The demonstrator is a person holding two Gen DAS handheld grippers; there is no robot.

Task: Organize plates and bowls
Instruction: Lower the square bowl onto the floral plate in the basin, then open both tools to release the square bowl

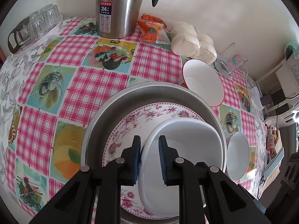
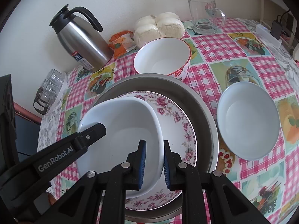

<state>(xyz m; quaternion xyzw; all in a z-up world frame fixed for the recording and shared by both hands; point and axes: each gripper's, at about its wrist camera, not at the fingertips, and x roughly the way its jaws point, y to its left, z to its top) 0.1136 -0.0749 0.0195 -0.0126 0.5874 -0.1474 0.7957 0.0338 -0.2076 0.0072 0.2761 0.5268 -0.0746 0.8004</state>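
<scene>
A white squarish dish (image 1: 179, 145) (image 2: 127, 128) sits on a pink-flowered plate (image 1: 130, 123) (image 2: 175, 115), which lies in a round metal tray (image 1: 115, 108) (image 2: 201, 112). My left gripper (image 1: 149, 156) straddles the dish's left rim, jaws slightly apart around it. My right gripper (image 2: 153, 160) straddles the dish's right rim the same way. The left gripper also shows in the right wrist view (image 2: 87, 134). A red-rimmed white bowl (image 1: 203, 82) (image 2: 162, 56) stands behind the tray. A plain white bowl (image 1: 238, 155) (image 2: 248, 119) stands right of it.
Along the wall stand a steel thermos jug (image 1: 119, 9) (image 2: 82, 39), an orange snack packet (image 1: 151, 29), bagged buns (image 1: 192, 41) (image 2: 158, 28) and a glass mug (image 2: 205, 16). Upturned glasses (image 1: 35, 26) sit at the far left. The table edge drops off at right.
</scene>
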